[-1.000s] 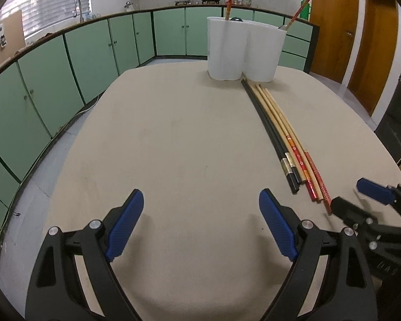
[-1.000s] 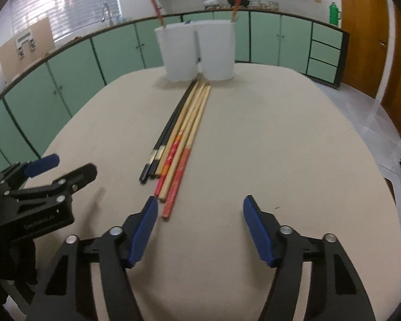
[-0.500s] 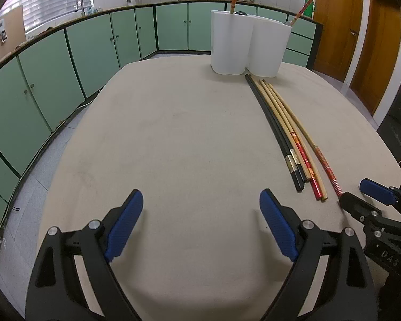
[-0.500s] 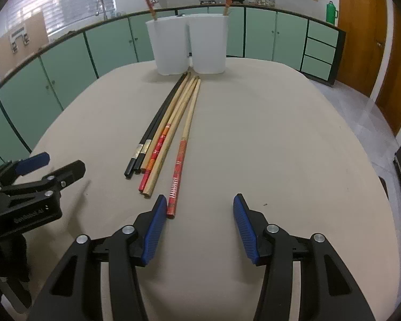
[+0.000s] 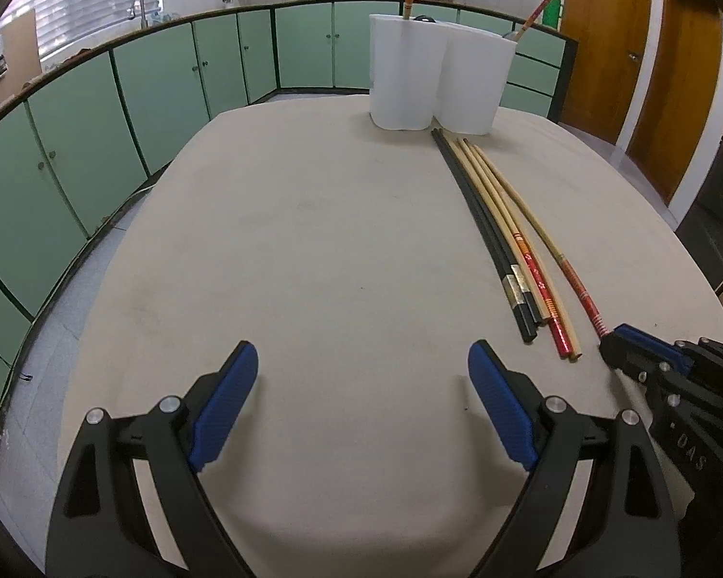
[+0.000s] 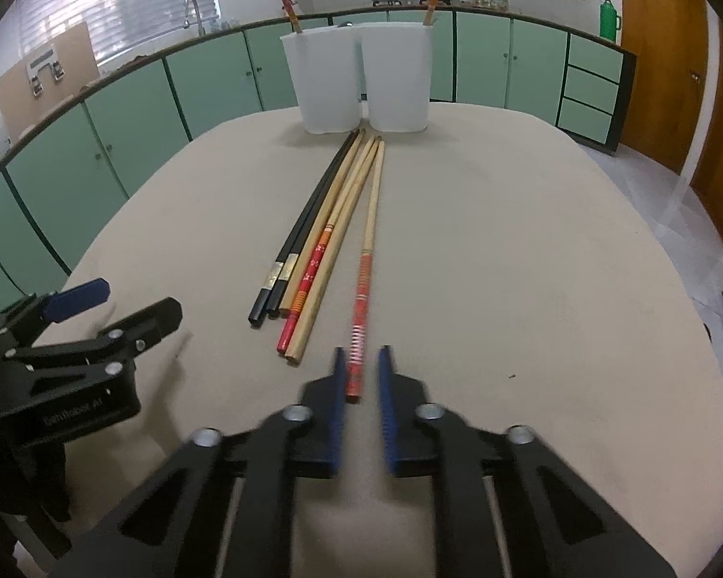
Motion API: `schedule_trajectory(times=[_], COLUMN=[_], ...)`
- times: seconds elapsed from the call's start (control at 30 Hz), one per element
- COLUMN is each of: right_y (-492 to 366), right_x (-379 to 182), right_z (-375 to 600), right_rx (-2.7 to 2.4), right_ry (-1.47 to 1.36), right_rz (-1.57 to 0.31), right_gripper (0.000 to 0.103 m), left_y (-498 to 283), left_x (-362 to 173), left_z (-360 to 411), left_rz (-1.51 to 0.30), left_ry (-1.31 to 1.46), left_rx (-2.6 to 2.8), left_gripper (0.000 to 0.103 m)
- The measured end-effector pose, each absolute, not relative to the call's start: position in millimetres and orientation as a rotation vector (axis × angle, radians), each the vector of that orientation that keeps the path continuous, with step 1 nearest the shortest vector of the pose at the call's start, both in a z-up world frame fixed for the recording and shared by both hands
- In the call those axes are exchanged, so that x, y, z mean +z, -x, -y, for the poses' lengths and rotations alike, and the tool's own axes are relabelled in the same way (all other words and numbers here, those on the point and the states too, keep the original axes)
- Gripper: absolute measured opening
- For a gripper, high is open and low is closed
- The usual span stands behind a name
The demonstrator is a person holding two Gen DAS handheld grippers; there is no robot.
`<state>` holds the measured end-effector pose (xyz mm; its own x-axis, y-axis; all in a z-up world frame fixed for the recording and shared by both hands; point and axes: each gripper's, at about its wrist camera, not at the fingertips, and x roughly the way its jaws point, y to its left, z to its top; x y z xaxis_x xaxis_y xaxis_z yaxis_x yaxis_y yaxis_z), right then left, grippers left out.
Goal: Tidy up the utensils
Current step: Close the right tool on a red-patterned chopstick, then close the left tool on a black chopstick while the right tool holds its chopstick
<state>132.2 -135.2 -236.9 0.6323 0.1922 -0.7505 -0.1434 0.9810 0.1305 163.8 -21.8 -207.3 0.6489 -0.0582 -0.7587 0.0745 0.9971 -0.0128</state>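
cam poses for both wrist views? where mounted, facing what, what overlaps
Left wrist: behind the left gripper, facing across the table to the white holder; own jaws wide open, right gripper at right edge.
Right wrist: behind the right gripper, facing the same holder; jaws nearly closed around the red-handled chopstick, contact unclear, left gripper at left.
Shared: holder, chopstick row, green cabinets.

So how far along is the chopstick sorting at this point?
Early. Two chopsticks already stand in the white holder. The right gripper is narrowed around the red-patterned chopstick, which lies apart from the others; whether it is clamped is unclear. Five chopsticks lie bunched on the table. The left gripper is open.
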Motion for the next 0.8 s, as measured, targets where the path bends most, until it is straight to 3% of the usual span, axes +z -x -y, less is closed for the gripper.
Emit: schedule_trajectory(times=[0.8], right_y=[-137.5], right_x=[-239.0], right_z=[178.4], right_rx=[0.105], right_ry=[-0.12], right_rz=[-0.862], right_gripper=[0.006], left_y=[-187.0], left_x=[-218.7], left_z=[68.7], left_rz=[-0.922], left_ry=[-0.048], left_rx=[-0.153], left_gripper=[0.087])
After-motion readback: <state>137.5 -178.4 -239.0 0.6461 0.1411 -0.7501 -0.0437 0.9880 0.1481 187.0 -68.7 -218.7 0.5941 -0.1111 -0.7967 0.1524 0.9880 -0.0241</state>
